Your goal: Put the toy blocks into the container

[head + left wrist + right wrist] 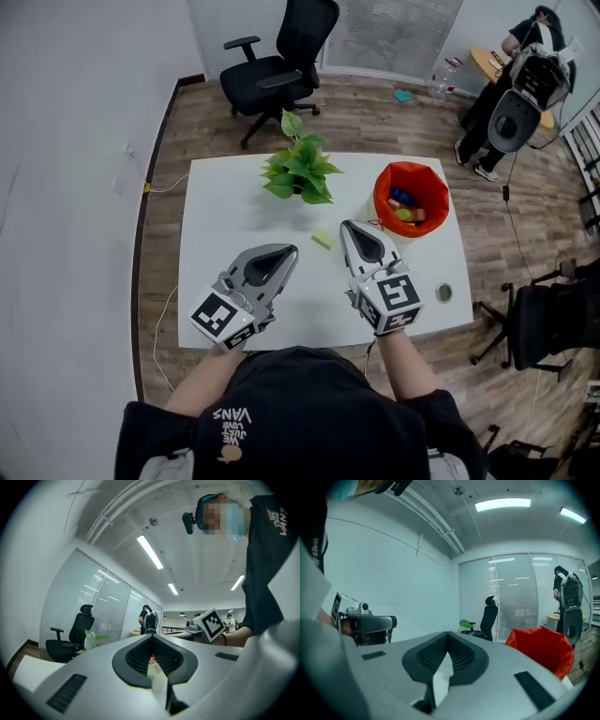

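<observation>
A red soft container stands at the table's back right; several coloured blocks lie inside it. In the right gripper view the container rises just right of the jaws. One light green block lies flat on the white table, between the two gripper tips. My left gripper rests low over the table, pointing at the block from the left, jaws together and empty. My right gripper sits just right of the block, shut on nothing.
A potted green plant stands at the table's back middle. A black office chair is behind the table. A person stands far right by a round table. A round cable hole is near the table's front right corner.
</observation>
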The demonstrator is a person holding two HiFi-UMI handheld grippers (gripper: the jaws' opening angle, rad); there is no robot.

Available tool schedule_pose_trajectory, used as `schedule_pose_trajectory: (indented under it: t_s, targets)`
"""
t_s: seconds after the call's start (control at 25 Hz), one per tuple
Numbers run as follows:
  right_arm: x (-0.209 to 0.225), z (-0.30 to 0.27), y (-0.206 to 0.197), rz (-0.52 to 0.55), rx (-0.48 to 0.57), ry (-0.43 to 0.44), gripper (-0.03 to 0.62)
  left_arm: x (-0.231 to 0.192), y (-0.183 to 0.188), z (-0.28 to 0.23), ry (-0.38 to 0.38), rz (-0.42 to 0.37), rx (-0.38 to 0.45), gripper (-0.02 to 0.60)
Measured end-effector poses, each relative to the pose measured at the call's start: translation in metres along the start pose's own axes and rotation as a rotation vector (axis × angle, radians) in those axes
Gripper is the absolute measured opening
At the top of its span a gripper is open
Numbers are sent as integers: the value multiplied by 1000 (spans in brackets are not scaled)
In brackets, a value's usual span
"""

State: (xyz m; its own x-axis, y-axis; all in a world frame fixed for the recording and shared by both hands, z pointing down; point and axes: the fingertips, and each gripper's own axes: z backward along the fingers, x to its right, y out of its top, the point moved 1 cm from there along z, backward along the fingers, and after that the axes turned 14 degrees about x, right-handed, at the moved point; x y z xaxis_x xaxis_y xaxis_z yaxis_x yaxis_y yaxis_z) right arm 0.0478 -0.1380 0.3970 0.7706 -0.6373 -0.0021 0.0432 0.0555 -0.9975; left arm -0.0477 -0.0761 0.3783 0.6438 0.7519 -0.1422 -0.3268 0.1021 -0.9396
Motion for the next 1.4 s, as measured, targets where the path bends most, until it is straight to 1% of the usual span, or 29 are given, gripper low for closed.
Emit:
schedule_pose_trajectory:
  t_s: [0.24, 0.8, 1.12, 1.28, 1.4]
  targets:
    - [-4, 3, -4, -2, -8, 5, 18, 0, 1, 1, 2, 34, 26, 11]
    - [1, -3, -11, 0, -27, 10, 18, -2, 0, -2, 15, 41, 29, 11]
    - [11, -20, -35, 20, -64, 29, 18, -10, -2, -8, 30, 39, 30, 11]
    - [13, -28, -45, 10, -95, 40, 18, -13, -3, -9, 38, 38, 24, 11]
    - [16, -36, -51, 13, -95, 48, 18, -17, -4, -9, 47, 38, 20, 11]
